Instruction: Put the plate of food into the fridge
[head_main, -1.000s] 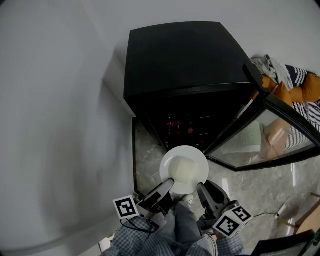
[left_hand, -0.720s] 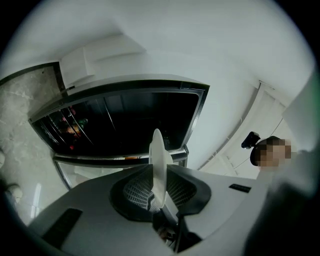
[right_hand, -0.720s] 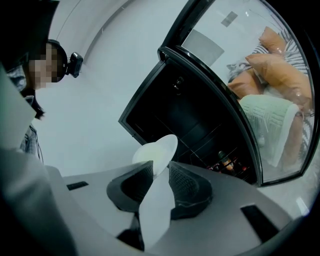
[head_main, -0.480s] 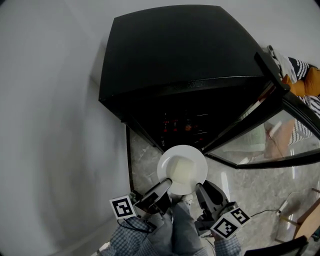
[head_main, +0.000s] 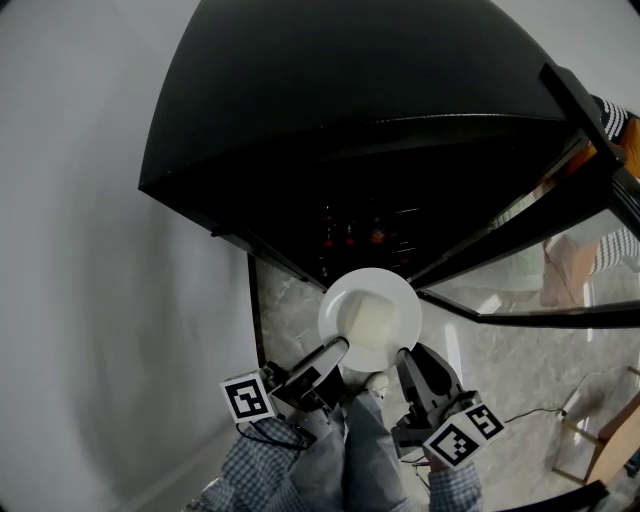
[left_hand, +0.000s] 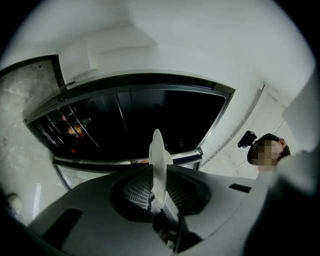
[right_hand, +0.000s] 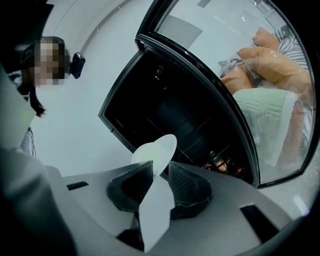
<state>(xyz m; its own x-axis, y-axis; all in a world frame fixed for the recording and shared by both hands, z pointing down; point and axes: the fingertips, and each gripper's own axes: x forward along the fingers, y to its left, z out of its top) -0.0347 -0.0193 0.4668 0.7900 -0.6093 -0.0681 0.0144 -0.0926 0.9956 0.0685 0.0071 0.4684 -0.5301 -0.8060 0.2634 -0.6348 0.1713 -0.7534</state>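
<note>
Head view, seen steeply from above: the plate (head_main: 400, 296) carrying a pale block of food (head_main: 371, 318) hangs over the marble floor (head_main: 290, 312), just in front of the open black fridge (head_main: 350, 100), whose glass door (head_main: 545, 285) swings out to the right. Compared with a second ago the fridge fills far more of the frame and its dark opening, with small bottles (head_main: 350, 238) on wire shelves, now lies close to the plate's far rim, while plate and grippers keep their place in the frame. The person has evidently sunk toward the cabinet, so the carry is probably near its end and only the push onto a shelf remains. The left gripper (head_main: 336, 350) and right gripper (head_main: 405, 358) each pinch the near rim, jaws narrowed onto the thin edge, which both gripper views show edge-on between the pads. The plate lies level, face up; being round, it has no long axis, and its free rim points away toward the fridge interior.
</note>
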